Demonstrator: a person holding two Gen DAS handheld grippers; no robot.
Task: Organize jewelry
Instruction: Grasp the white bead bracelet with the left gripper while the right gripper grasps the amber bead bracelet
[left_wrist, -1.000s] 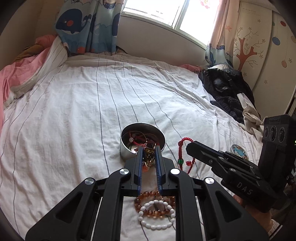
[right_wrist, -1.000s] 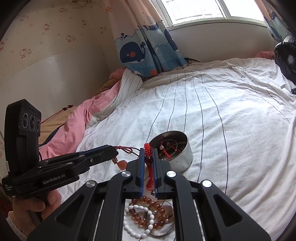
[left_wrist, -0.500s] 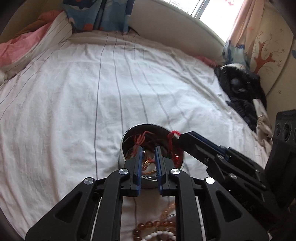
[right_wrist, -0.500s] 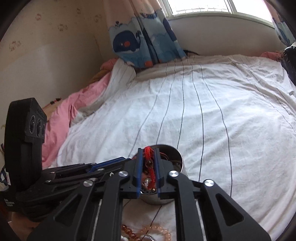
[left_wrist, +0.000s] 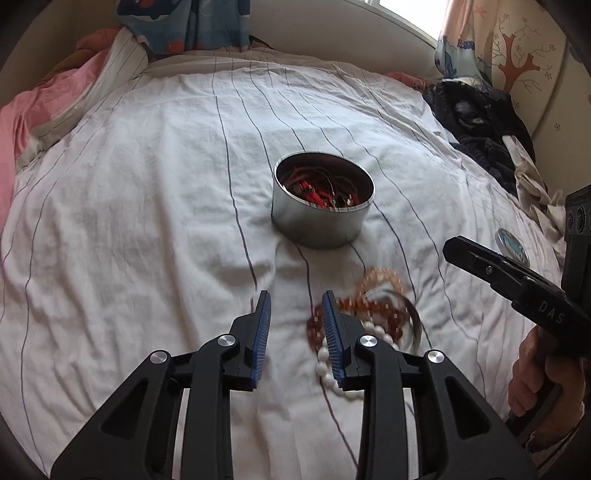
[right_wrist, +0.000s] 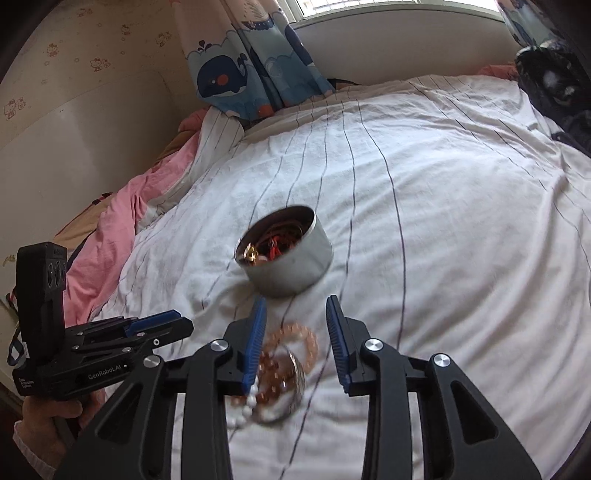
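Both claws point down at a striped white bedsheet (left_wrist: 147, 206), and the round metal tin (left_wrist: 321, 225) standing on it serves as the landmark. Left gripper (left_wrist: 295, 306): its blue-padded jaws are opening, with only bare sheet in the gap between them. Its right-hand finger lies over the edge of a small heap of bracelets on the near side of the tin — an amber bead bracelet (left_wrist: 373, 310) and a white bead bracelet (left_wrist: 325, 369) tangled together, with what looks like a silvery bangle (left_wrist: 413, 321) curving round them, though blur hides the details. Whether that finger touches the beads I cannot tell.

Right gripper (right_wrist: 295, 310): its jaws are opening too, and nothing is pinched between the pads. From its own camera the same heap (right_wrist: 288, 354) lies below and between its fingers, nearer than the tin (right_wrist: 291, 258), lapping against the left finger.

Inside the tin sits a tangle of red cord jewelry (left_wrist: 317, 188); a gold piece (right_wrist: 251, 254) shows at its rim in the right view.

To the right of the tin, well apart from it, a small round blue-topped lid (left_wrist: 511, 245) lies on the sheet — partly hidden behind the right gripper. A hand (left_wrist: 539, 376) grips that tool's handle.
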